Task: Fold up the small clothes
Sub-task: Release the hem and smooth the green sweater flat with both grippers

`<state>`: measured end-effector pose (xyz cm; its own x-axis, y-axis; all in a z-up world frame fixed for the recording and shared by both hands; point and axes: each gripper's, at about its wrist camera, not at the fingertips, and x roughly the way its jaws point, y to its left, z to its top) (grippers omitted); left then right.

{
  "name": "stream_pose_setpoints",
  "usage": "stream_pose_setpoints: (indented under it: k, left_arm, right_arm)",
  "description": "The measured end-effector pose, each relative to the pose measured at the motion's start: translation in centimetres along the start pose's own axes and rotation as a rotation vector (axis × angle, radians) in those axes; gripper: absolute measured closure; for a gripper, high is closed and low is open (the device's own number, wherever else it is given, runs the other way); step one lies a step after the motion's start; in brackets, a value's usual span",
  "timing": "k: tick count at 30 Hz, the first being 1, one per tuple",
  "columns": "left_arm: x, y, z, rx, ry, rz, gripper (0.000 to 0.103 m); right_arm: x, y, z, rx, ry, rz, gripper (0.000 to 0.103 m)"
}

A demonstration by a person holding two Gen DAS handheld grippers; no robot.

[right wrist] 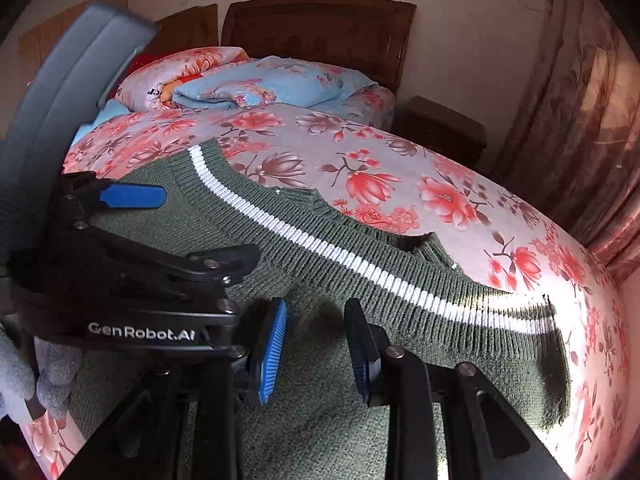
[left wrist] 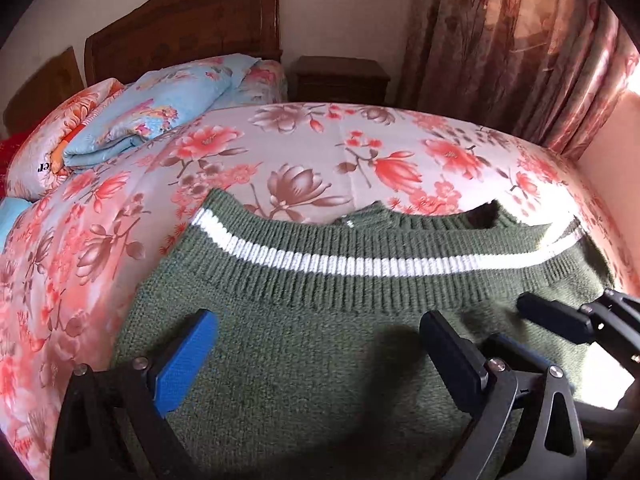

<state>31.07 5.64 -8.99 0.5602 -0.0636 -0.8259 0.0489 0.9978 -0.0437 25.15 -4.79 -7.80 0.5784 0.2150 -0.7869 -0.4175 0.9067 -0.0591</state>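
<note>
The bed (left wrist: pixel 304 140) carries a floral sheet of pink and brown blossoms, sunlit along its right edge. A carved wooden headboard (left wrist: pixel 188 20) stands against a pale wall, with a dark nightstand (left wrist: pixel 340 78) beside it and patterned curtains (left wrist: pixel 520 40) hanging at the right. Near the headboard lie a folded light-blue quilt (left wrist: pixel 160 112) and, touching it, an orange floral pillow (left wrist: pixel 52 148).

The green knitted sweater (left wrist: pixel 320 340) lies flat on the sheet in front of me, its ribbed band with a white stripe (left wrist: pixel 340 264) turned toward the headboard. A second ribbed edge shows beyond that band, so the garment lies in layers.

My left claw (left wrist: pixel 320 356) hangs over the sweater with its blue-padded and black fingers spread wide, holding nothing. My right claw (right wrist: pixel 316 356) is likewise parted, more narrowly, above the knit and empty; whether the pads touch the wool cannot be told.

In the left wrist view my right claw enters at the lower right, close beside the left one. In the right wrist view my left claw fills the lower left and hides that part of the sweater; my gloved left hand (right wrist: pixel 36 376) grips its handle, and a grey sleeve (right wrist: pixel 72 92) screens the far-left corner of the bed.
</note>
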Motion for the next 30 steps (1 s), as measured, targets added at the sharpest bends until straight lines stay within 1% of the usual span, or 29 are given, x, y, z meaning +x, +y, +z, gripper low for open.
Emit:
stream_pose_setpoints:
  k: [1,3,4,5,6,7,8,10,12,13,14,15,16,17,18,20,21,22,24,25,26,27,28,29,30]
  left_arm:
    - [-0.2,1.2,-0.2,-0.016,-0.008,-0.028,0.000]
    - [-0.9,2.9,-0.5,-0.007,-0.019,-0.074,0.000]
    - [-1.1,3.4,-0.6,0.007,-0.018,-0.095,0.000]
    - [-1.4,3.9,-0.7,0.011,-0.020,-0.114,0.000]
    - [-1.7,4.2,-0.7,0.007,-0.026,-0.130,0.000]
    - [-1.9,4.5,-0.8,0.000,-0.034,-0.144,0.000]
    - [-1.8,4.5,-0.8,-0.005,-0.037,-0.154,0.000]
    - [-1.5,3.9,-0.7,0.007,-0.031,-0.153,0.000]
    - [-2.1,3.0,-0.2,-0.001,-0.038,-0.168,0.000]
    - [-2.6,2.7,0.2,-0.012,-0.053,-0.171,0.000]
    - [-3.2,2.2,0.8,-0.014,-0.074,-0.158,0.000]
    - [-3.7,1.5,1.4,-0.002,-0.099,-0.128,0.000]
    - [-4.0,0.9,2.1,0.018,-0.120,-0.076,0.000]
    - [-3.8,0.4,2.8,0.040,-0.125,-0.015,0.000]
    - [-3.2,-0.1,3.6,0.061,-0.100,0.029,0.000]
    - [-1.1,-0.5,4.5,0.094,-0.031,0.052,0.000]
    - [-0.1,-0.5,4.7,0.106,-0.012,0.069,0.000]
    - [0.9,-0.4,4.6,0.123,0.004,0.094,0.000]
    - [2.5,0.4,4.2,0.160,0.035,0.136,0.000]
    - [2.8,1.2,3.9,0.146,0.035,0.107,0.000]
    - [2.8,2.5,4.0,0.093,0.043,0.061,0.000]
    - [2.9,4.0,4.1,0.028,0.050,0.044,0.000]
    - [3.2,5.3,4.3,-0.034,0.056,0.034,0.000]
    - [3.5,6.5,4.3,-0.094,0.071,0.008,0.000]
    - [3.9,7.3,4.2,-0.143,0.091,-0.029,0.000]
  right_arm:
    - [-0.3,-1.4,-0.5,0.034,0.001,0.008,0.072]
    - [-1.1,-4.8,-1.8,0.111,0.001,0.019,0.067]
    - [-1.2,-6.6,-2.6,0.146,0.027,-0.040,0.067]
    - [-1.5,-8.4,-3.5,0.185,0.030,-0.055,0.068]
    - [-2.2,-10.1,-4.2,0.244,0.000,0.009,0.071]
    - [-2.7,-11.7,-4.9,0.311,-0.014,0.046,0.074]
    - [-3.0,-12.6,-5.3,0.348,-0.019,0.048,0.079]
    - [-2.9,-12.5,-5.3,0.343,0.000,0.036,0.080]
    - [-2.8,-11.2,-4.1,0.306,0.016,-0.021,0.077]
    - [-2.8,-10.5,-3.3,0.286,0.003,-0.026,0.077]
    - [-2.9,-9.6,-2.4,0.268,-0.021,-0.014,0.077]
    - [-2.9,-8.7,-1.4,0.250,-0.038,-0.004,0.077]
    - [-2.4,-7.5,-0.3,0.224,-0.042,0.001,0.077]
    - [-1.7,-6.3,0.8,0.188,-0.028,0.003,0.077]
    - [-0.9,-5.2,1.7,0.152,-0.009,0.004,0.077]
    - [1.3,-3.3,2.8,0.076,0.041,-0.011,0.077]
    - [2.3,-2.8,3.0,0.047,0.069,-0.023,0.077]
    - [3.0,-2.6,2.8,0.022,0.091,-0.038,0.077]
    - [2.9,-3.7,2.4,0.014,0.076,-0.037,0.077]
    - [2.6,-4.9,2.1,0.037,0.081,-0.066,0.077]
    - [2.3,-6.5,1.6,0.064,0.089,-0.105,0.077]
    - [2.2,-8.3,1.0,0.103,0.097,-0.121,0.077]
    - [2.1,-10.3,0.3,0.159,0.102,-0.101,0.077]
    - [1.6,-12.0,-0.4,0.222,0.084,-0.038,0.078]
    - [1.3,-13.1,-0.8,0.273,0.078,0.000,0.080]
